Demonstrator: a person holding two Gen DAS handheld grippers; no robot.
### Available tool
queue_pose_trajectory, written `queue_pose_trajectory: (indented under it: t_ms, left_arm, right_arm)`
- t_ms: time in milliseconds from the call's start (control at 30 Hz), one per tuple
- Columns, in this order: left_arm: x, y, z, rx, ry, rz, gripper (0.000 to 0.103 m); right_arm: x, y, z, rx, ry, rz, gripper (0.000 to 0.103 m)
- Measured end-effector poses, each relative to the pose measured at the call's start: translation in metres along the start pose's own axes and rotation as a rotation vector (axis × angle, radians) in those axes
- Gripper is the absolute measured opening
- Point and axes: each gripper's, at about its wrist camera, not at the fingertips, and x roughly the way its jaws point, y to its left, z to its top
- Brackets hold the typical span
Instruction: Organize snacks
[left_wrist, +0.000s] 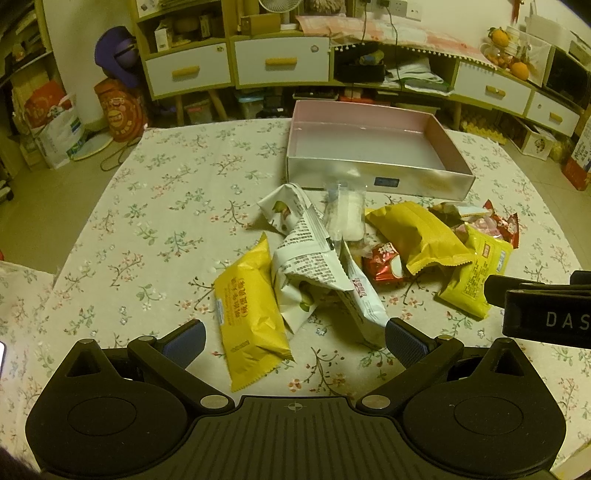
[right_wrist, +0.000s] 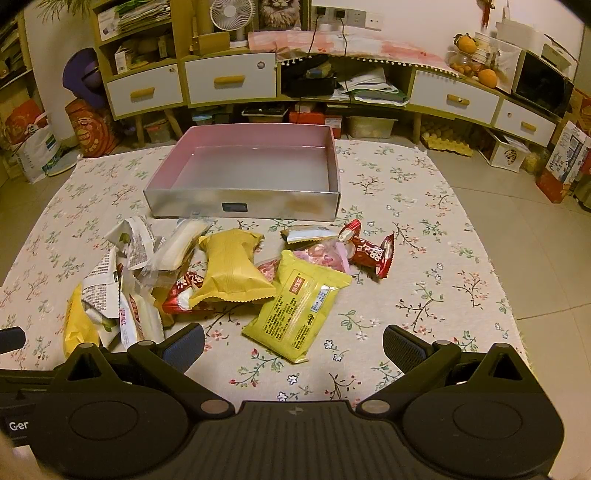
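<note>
Several snack packets lie in a heap on the floral tablecloth in front of a shallow pink-lined box (left_wrist: 376, 184) (right_wrist: 243, 206) that holds nothing. Nearest my left gripper (left_wrist: 295, 338) are a yellow packet (left_wrist: 251, 314) and crumpled white packets (left_wrist: 314, 266). That gripper is open, and the yellow packet's near end lies between its fingers. My right gripper (right_wrist: 293, 341) is open too, just short of a bright yellow packet (right_wrist: 299, 306). Behind it lie a mustard packet (right_wrist: 232, 269) and red packets (right_wrist: 369, 253). The right gripper's body (left_wrist: 546, 314) shows at the left view's right edge.
The table (right_wrist: 424, 229) is covered by a floral cloth; its right edge drops to a tiled floor. Low cabinets with white drawers (right_wrist: 229, 81) line the wall behind, with bags and boxes on the floor at left.
</note>
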Motion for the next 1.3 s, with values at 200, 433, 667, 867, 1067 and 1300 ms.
queue_pose_trajectory:
  t_ms: [200,433,667,867,1067,1300]
  left_arm:
    - [0.000,0.001,0.000,-0.003,0.000,-0.004,0.103]
    - [0.001,0.002,0.000,-0.006,-0.003,-0.004,0.103]
    - [0.001,0.003,0.000,-0.010,-0.007,-0.003,0.103]
    - [0.001,0.005,0.000,-0.009,-0.020,0.004,0.103]
    - [0.002,0.006,0.001,0.024,-0.047,0.015,0.103]
    - [0.008,0.024,0.016,0.068,-0.033,-0.065,0.103]
  right_arm:
    - [0.000,0.000,0.000,0.000,-0.001,-0.003,0.077]
    - [0.000,0.000,0.000,0.004,-0.002,0.000,0.077]
    - [0.001,0.000,0.000,0.007,-0.005,0.007,0.077]
    - [0.000,-0.001,0.000,0.018,-0.016,0.006,0.077]
    - [0.002,-0.003,0.000,0.023,-0.004,0.019,0.077]
    - [0.010,-0.006,0.003,-0.015,0.003,0.097,0.077]
